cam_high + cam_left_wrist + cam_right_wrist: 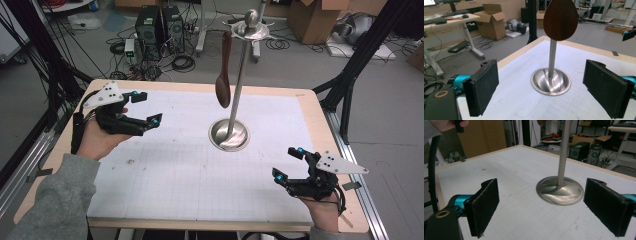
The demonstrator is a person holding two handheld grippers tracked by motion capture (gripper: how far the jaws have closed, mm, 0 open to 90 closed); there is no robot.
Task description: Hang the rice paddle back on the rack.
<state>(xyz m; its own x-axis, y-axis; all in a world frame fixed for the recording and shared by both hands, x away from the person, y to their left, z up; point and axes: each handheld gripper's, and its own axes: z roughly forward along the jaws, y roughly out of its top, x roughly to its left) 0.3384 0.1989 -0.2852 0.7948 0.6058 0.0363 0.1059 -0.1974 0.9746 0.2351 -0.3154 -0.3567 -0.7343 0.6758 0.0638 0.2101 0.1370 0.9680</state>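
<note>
I count one table (pixel 165 175) under me. On it stands one metal stand (pixel 229 134), a single pole on a single round base. One dark wooden spoon (pixel 223 75) hangs from its top. I hold two grippers, a left gripper (pixel 148 107) and a right gripper (pixel 287 163), each with two jaws spread apart. Beyond the table, two computer towers (pixel 159 25) sit on the floor.

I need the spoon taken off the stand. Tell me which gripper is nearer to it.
Left. The left gripper is open, up at the spoon's side and facing it. The right gripper is open too, lower, near the table's front edge, past the stand's base.
</note>
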